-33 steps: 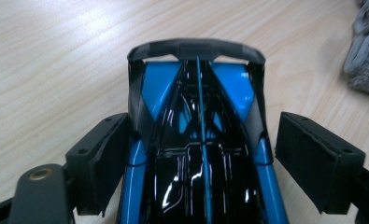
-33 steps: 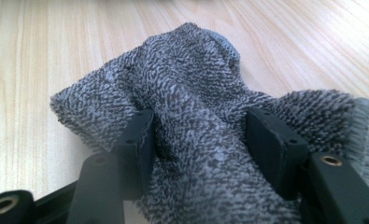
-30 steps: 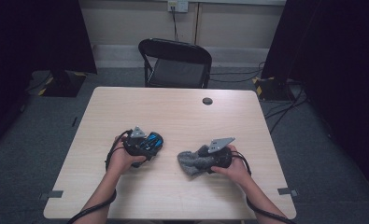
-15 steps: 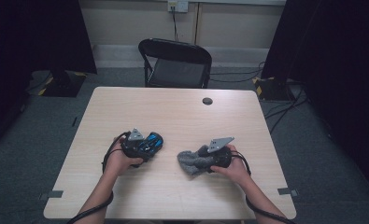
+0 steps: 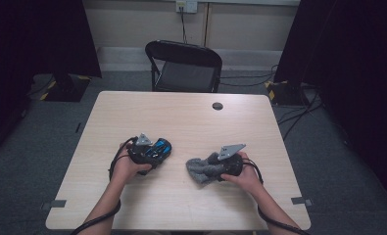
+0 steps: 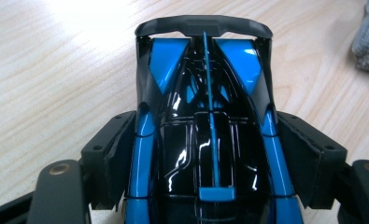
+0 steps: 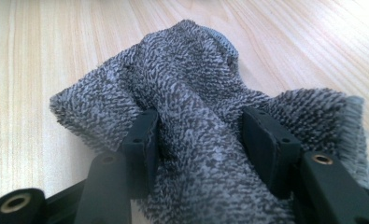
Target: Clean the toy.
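Beside the toy car (image 5: pixel 154 150), which sits on the bench (image 5: pixel 191 122) toward your near-left, your left tongs (image 6: pixel 205 154) have just been closing, and the car's black and blue body now lies between the pads. The left gripper view shows each pad (image 6: pixel 114 154) against a flank of the car, so you have it clamped across its waist, with the rear wing pointing away from your hand.

To the right of the car, apart from it, the grey cloth (image 5: pixel 203 169) lies bunched on the bench. Your right tongs (image 7: pixel 201 144) are pinched on a thick fold of that cloth, the towelling bulging up between the pads and spilling out to either side. The jaws stand partway apart only because the wad fills them.

By the look of it, you are at the point where both things are secured and the wiping has not begun: the car in one hand, the rag in the other, with bare wood between them.

Your next move calls for bringing the cloth across to the car, or the two together. Keep the left grip firm, since the glossy shell looks slippery and tapers toward the nose. Lead with the loose end of the cloth rather than the pads, so hard plastic does not scrape the paint.
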Motion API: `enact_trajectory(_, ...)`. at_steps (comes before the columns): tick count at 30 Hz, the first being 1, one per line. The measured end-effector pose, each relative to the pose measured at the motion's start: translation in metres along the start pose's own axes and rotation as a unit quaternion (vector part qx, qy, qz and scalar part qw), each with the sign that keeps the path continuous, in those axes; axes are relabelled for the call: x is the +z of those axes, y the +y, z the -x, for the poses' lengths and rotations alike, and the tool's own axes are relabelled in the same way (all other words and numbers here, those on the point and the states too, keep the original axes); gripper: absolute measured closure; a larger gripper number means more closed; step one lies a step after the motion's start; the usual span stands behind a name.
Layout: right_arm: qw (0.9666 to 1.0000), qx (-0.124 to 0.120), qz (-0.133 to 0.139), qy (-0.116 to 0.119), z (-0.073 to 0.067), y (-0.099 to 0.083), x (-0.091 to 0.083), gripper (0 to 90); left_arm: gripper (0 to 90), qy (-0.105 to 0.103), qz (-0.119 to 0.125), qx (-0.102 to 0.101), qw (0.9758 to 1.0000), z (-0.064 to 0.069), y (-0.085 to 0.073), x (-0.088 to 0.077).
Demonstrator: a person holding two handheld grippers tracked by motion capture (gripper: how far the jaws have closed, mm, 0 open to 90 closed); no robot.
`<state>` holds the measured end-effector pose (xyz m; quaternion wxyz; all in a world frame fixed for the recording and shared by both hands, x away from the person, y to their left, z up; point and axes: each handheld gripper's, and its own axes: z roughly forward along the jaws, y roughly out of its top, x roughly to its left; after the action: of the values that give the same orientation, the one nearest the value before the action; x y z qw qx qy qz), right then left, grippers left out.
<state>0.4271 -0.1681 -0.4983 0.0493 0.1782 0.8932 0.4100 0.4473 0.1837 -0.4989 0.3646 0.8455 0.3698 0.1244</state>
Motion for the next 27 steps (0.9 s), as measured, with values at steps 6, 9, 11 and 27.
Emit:
enact_trajectory(6,1.0,0.001,-0.001,0.001,0.0,0.0,0.0,48.6,18.4,0.0,0.007,-0.001,1.0,0.002,0.011,0.01)
enact_trajectory(9,1.0,0.001,-0.002,0.001,0.0,0.0,0.0,48.6,17.2,0.001,0.006,0.003,1.0,0.002,0.017,0.015)
enact_trajectory(11,1.0,0.001,-0.001,0.001,0.0,0.0,0.0,48.6,17.2,0.001,0.007,-0.003,1.0,0.004,0.02,0.019)
enact_trajectory(27,1.0,0.002,-0.002,0.002,0.001,0.001,0.0,48.8,21.4,0.009,-0.022,-0.011,0.9997,0.001,0.028,0.022)
